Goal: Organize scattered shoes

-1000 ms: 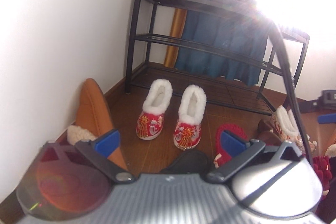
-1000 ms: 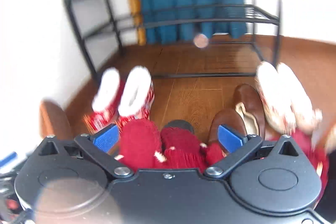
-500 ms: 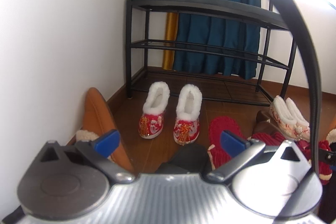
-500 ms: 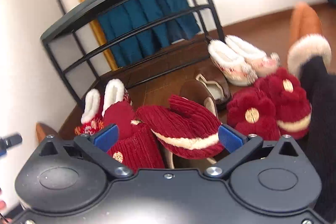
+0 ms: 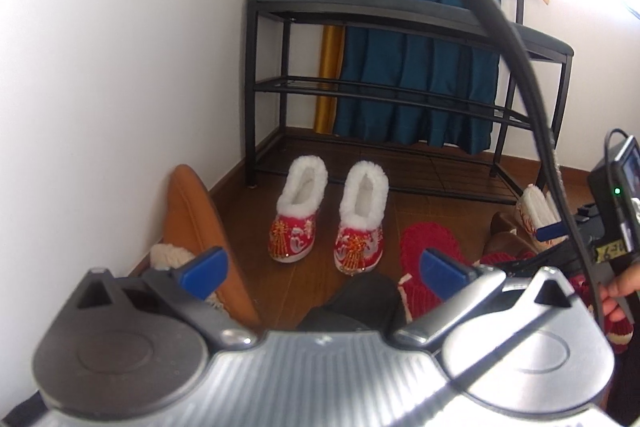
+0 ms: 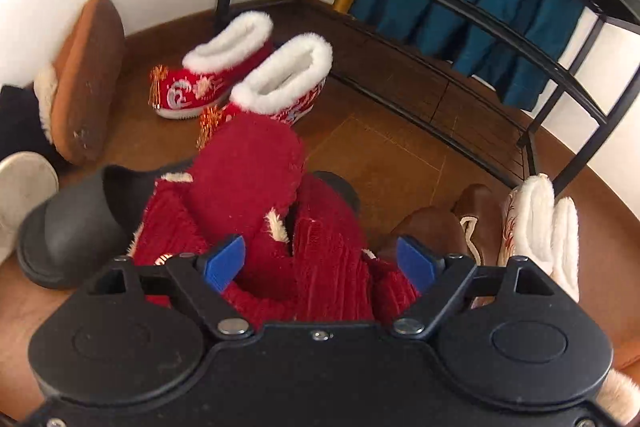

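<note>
Shoes lie scattered on a wood floor before a black shoe rack [image 5: 400, 39], which also shows in the right wrist view [image 6: 520, 7]. A pair of red embroidered slippers with white fur [image 5: 328, 215] [image 6: 248, 75] stands in front of it. Two red corduroy slippers [image 6: 280, 211] lie piled under my right gripper [image 6: 320, 263], whose jaws are open around one of them. My left gripper [image 5: 320, 271] is open and empty, above a black slipper [image 5: 352, 303]. The right gripper shows at the right edge of the left wrist view [image 5: 560, 239].
A tan slipper [image 5: 196, 227] [image 6: 88, 79] leans on the white wall at left. A black slipper [image 6: 72, 219] lies left of the red pile. Brown leather shoes [image 6: 452, 223] and cream fur slippers [image 6: 544, 227] sit at right. A blue curtain [image 5: 416, 75] hangs behind the rack.
My right gripper has swung back left and dipped down over the red corduroy slippers. My left gripper has risen and tilted slightly; the right gripper has come into its view.
</note>
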`<move>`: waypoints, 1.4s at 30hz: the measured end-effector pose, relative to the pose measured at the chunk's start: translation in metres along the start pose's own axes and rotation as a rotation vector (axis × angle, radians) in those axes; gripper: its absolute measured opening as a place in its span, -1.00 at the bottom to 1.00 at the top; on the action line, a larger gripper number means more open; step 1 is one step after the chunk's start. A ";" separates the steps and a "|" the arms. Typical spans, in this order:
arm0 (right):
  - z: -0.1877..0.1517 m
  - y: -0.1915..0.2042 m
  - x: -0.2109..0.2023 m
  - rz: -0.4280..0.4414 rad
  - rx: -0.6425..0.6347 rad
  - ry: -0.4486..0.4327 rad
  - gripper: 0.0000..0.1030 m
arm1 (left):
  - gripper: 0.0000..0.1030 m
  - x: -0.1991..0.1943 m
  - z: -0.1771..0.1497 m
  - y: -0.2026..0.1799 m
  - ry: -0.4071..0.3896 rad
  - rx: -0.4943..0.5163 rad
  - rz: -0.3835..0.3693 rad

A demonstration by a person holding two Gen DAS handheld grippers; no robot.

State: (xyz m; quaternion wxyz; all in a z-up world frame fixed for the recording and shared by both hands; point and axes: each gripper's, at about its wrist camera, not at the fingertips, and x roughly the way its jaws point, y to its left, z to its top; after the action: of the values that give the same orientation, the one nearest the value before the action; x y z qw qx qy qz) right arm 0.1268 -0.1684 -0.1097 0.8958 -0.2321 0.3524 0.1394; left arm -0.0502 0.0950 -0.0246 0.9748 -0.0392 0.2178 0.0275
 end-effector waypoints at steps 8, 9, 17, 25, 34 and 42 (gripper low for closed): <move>0.037 0.003 0.052 0.150 -0.121 0.226 0.91 | 0.99 0.020 -0.012 0.017 0.040 -0.044 -0.013; 0.039 0.003 0.055 0.156 -0.123 0.271 0.88 | 0.99 0.021 -0.013 0.019 0.040 -0.044 -0.014; 0.058 0.009 0.081 0.209 -0.145 0.629 0.79 | 0.99 0.028 -0.016 0.030 0.052 -0.076 -0.025; 0.080 0.042 0.125 0.227 -0.246 0.831 0.82 | 0.99 0.029 -0.018 0.035 0.045 -0.076 -0.013; 0.036 0.085 0.147 0.219 -0.468 1.165 0.89 | 0.99 0.038 -0.024 0.043 0.043 -0.106 -0.019; 0.026 0.086 0.146 0.240 -0.385 1.309 0.96 | 0.99 0.035 -0.025 0.052 0.027 -0.147 -0.051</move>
State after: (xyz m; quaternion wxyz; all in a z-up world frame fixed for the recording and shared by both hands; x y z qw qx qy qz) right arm 0.2099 -0.0692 -0.2222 0.4202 -0.3829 0.8125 0.1289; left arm -0.0325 0.1462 -0.0651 0.9667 -0.1168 0.2271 0.0179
